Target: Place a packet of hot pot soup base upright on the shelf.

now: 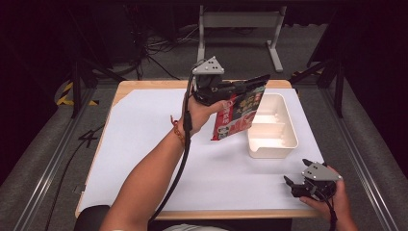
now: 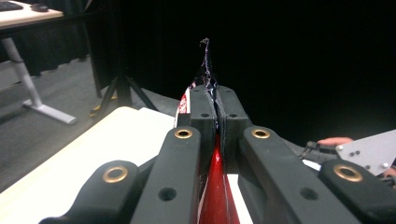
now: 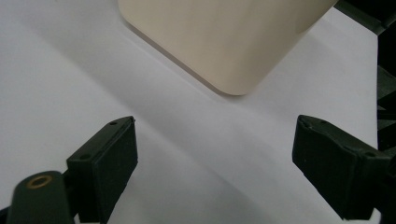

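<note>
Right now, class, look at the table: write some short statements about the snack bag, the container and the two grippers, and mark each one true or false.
1. The left gripper is shut on the red snack bag. True.
2. The snack bag lies flat on the table. False: it is held up in the air beside the white container.
3. The right gripper has its jaws open with nothing between them. True.
4. The white container sits by the table's left edge. False: it is on the right side.
</note>
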`<state>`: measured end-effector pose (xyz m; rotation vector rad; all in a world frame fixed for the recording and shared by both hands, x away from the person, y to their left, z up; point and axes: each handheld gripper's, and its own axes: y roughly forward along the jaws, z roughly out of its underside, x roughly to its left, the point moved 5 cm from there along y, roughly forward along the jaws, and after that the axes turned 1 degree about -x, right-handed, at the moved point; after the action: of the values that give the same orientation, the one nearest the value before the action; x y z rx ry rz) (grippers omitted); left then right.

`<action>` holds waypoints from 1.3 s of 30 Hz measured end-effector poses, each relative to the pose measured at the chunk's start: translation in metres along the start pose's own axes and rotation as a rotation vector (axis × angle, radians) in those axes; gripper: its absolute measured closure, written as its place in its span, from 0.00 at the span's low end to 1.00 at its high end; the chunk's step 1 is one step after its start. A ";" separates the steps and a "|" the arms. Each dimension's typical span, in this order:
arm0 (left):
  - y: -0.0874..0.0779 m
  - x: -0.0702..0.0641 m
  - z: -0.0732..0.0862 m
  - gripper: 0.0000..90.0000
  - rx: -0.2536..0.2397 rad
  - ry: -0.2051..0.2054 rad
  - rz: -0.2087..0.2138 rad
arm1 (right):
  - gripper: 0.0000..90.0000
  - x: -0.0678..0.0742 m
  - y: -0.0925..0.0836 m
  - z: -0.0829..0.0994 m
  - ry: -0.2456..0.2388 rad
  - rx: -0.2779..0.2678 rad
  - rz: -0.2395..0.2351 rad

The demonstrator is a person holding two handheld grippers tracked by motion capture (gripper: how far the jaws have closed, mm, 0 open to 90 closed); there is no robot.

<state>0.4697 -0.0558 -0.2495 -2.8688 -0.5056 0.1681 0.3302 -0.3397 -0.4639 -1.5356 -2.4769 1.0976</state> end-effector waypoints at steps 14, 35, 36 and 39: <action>0.038 -0.024 -0.008 0.97 -0.003 0.005 0.050 | 0.15 0.000 0.000 0.000 -0.005 -0.003 0.000; 0.098 -0.030 -0.001 0.97 -0.032 -0.033 0.065 | 0.15 0.000 -0.001 0.001 -0.007 -0.006 -0.001; 0.099 -0.030 -0.001 0.97 -0.037 -0.038 0.063 | 0.15 0.000 -0.001 0.001 -0.006 -0.007 -0.001; 0.104 -0.030 0.000 0.97 -0.044 -0.047 0.070 | 0.15 0.000 -0.001 0.001 -0.008 -0.005 -0.003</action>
<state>0.4754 -0.1618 -0.2718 -2.9332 -0.4233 0.2396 0.3295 -0.3406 -0.4642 -1.5308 -2.4888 1.0996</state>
